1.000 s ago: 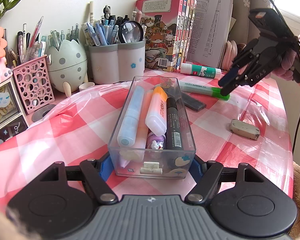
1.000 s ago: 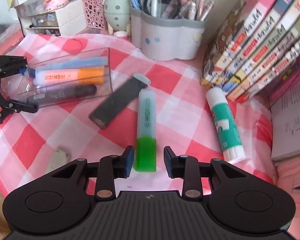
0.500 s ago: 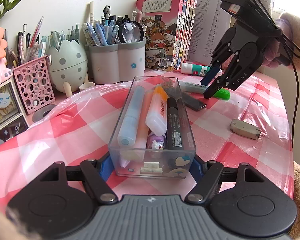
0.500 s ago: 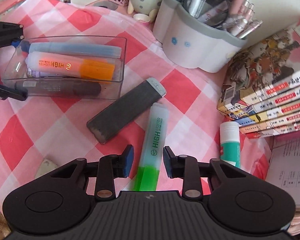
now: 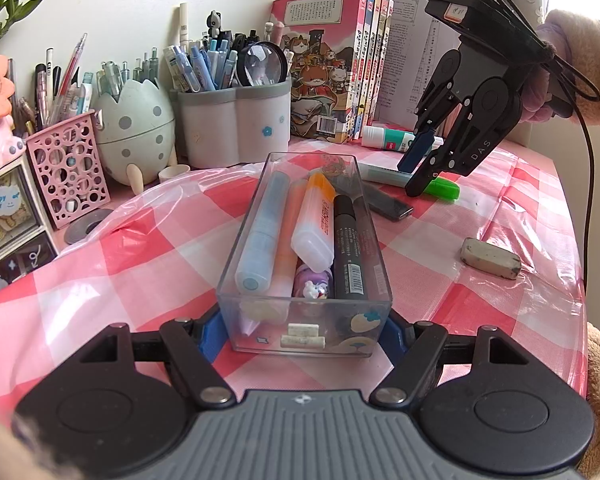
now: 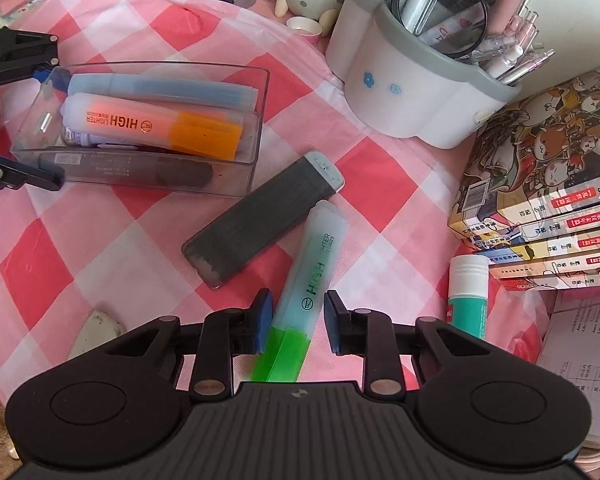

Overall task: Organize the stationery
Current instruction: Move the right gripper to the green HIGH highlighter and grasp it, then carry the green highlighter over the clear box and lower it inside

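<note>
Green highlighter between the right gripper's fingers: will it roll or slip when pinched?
The green highlighter looks flat-sided, so it probably won't roll. Its smooth plastic may slip slightly. The closing right gripper straddles it near the cap end, off-centre, so it may tilt when lifted.

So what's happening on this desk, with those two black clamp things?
A person is tidying stationery with a handheld gripper in each hand. The left gripper is shut on the near end of a clear box that already holds highlighters and a black marker. The right gripper is straddling a green highlighter lying on the checked tablecloth, its jaws closing on it but not yet gripping. A grey case, a glue stick and an eraser lie loose.
</note>
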`<state>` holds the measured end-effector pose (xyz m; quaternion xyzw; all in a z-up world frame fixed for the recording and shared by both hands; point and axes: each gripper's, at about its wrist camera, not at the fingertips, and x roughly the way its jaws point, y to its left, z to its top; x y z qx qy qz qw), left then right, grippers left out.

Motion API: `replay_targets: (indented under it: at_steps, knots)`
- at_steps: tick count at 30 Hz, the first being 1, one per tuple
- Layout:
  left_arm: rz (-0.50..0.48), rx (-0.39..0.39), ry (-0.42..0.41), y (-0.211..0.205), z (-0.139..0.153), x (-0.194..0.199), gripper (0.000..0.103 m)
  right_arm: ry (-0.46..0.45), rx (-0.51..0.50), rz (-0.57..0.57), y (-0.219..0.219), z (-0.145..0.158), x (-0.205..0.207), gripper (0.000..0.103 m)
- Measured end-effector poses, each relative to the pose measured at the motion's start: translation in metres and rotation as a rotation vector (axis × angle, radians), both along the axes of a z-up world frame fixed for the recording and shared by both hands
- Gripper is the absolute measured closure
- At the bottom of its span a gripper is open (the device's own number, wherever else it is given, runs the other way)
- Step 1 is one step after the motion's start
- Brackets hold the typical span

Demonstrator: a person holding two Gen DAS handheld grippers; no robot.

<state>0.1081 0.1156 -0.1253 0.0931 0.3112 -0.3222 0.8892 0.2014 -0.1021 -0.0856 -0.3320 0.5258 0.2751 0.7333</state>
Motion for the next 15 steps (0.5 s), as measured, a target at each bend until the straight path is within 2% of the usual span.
replay_targets:
  at_steps: [9, 15]
  knots:
    - [0.000, 0.000, 0.000, 0.000, 0.000, 0.000, 0.054, -0.045, -0.025, -0.039, 0.006, -0.002, -0.004, 0.081]
    - [0.000, 0.000, 0.000, 0.000, 0.000, 0.000, 0.054, -0.058, -0.003, -0.030, 0.005, 0.013, -0.008, 0.082]
